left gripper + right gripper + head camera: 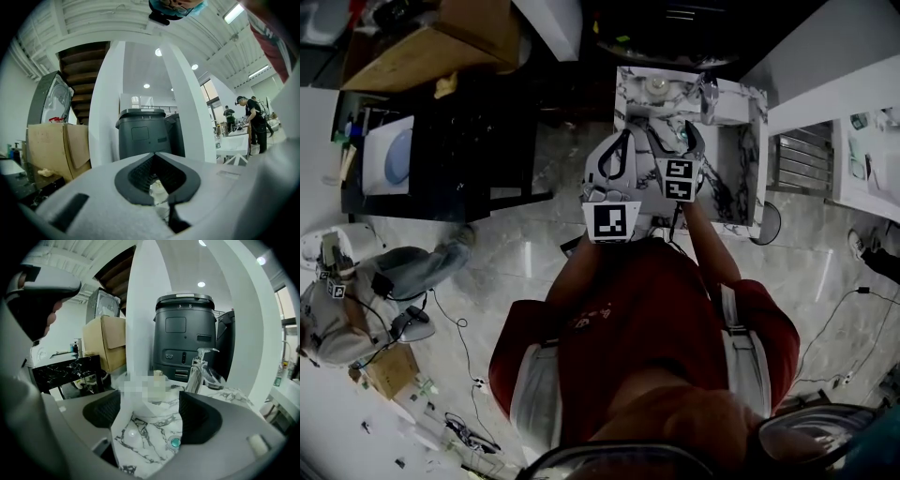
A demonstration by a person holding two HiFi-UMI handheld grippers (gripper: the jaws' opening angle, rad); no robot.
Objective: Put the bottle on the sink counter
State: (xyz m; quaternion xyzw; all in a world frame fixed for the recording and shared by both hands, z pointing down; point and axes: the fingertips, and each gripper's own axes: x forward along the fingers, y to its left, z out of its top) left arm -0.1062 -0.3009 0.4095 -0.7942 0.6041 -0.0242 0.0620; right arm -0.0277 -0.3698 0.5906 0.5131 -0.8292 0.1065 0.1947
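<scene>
A small pale bottle (158,380) with a gold cap stands upright on the marble sink counter (220,392), behind the basin and just left of the chrome faucet (199,364); a mosaic patch hides part of it. From the head view the bottle (656,86) sits at the counter's far edge (755,159). My right gripper (150,414) hangs open over the basin, holding nothing, a short way in front of the bottle. In the head view the right gripper (675,141) is over the counter. My left gripper (157,157) is shut and empty, held at the sink's left side (623,141).
A dark grey bin (187,333) and a white pillar (143,310) stand behind the sink. A cardboard box (105,341) and a black marble table (441,159) lie to the left. Another person (347,309) sits on the floor at left, with cables (464,375) nearby.
</scene>
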